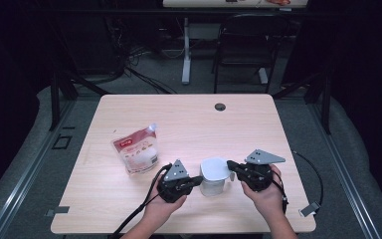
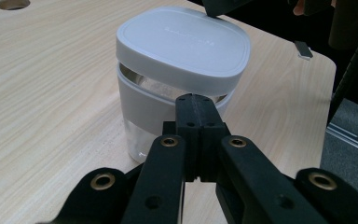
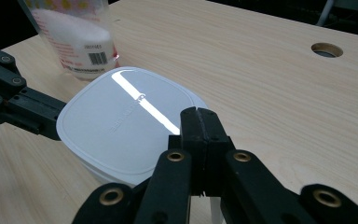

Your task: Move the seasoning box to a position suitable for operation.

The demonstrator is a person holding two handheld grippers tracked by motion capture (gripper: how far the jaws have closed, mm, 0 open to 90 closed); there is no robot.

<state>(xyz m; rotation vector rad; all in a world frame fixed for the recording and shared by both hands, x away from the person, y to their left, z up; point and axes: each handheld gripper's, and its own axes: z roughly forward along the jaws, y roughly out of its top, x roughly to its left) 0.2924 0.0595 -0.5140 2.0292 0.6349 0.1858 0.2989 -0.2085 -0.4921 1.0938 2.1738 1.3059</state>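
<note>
A clear jar (image 1: 214,178) with a grey square lid (image 2: 182,46) and a grey band stands near the table's front edge. My left gripper (image 1: 199,180) is shut, and its closed tip (image 2: 196,100) sits against the jar's left side just under the lid's rim. My right gripper (image 1: 230,165) is also shut, its closed tip (image 3: 198,114) at the lid's (image 3: 121,121) right edge. Nothing is between either pair of jaws. In the right gripper view the left gripper (image 3: 23,105) reaches in from the left, close to the lid's far side.
A red and white pouch (image 1: 137,149) of white grains lies left of the jar, also seen as the pouch (image 3: 74,37) behind the lid. A round cable hole (image 1: 220,106) sits at the table's far edge. A chair (image 1: 241,45) and a desk leg stand beyond the table.
</note>
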